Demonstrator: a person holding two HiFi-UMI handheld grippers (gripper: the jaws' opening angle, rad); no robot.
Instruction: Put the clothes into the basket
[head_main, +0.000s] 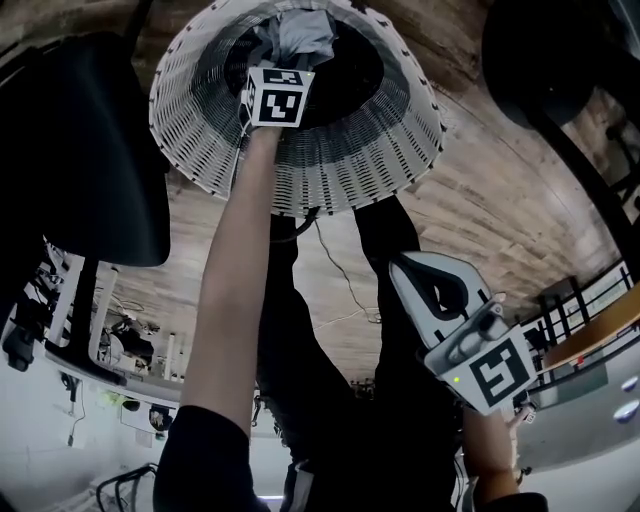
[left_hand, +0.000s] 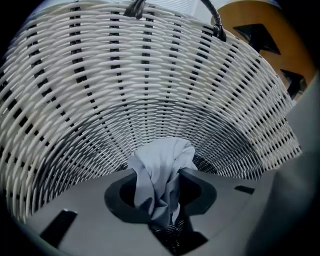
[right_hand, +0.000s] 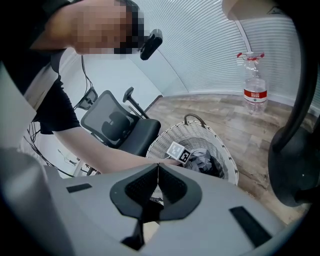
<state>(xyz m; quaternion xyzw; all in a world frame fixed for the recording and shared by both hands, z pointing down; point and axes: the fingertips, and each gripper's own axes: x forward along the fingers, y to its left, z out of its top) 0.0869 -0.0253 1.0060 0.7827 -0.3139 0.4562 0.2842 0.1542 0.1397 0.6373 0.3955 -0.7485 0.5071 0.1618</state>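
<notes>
Pinched between the fingers (left_hand: 119, 197) of the left gripper (left_hand: 161, 176) is a pale blue-grey cloth (left_hand: 161, 157). It bunches up just past their tips, down inside the white wicker basket (left_hand: 150, 75), whose woven wall curves all round ahead of the fingers. To do this well, I judge, let go only once the cloth sits low. Spread the fingers fully so no fold snags on a pad, then lift straight out, clear of the rim. Outside, the right gripper (right_hand: 158, 166) hangs with fingers together on nothing, the basket well beyond them.
</notes>
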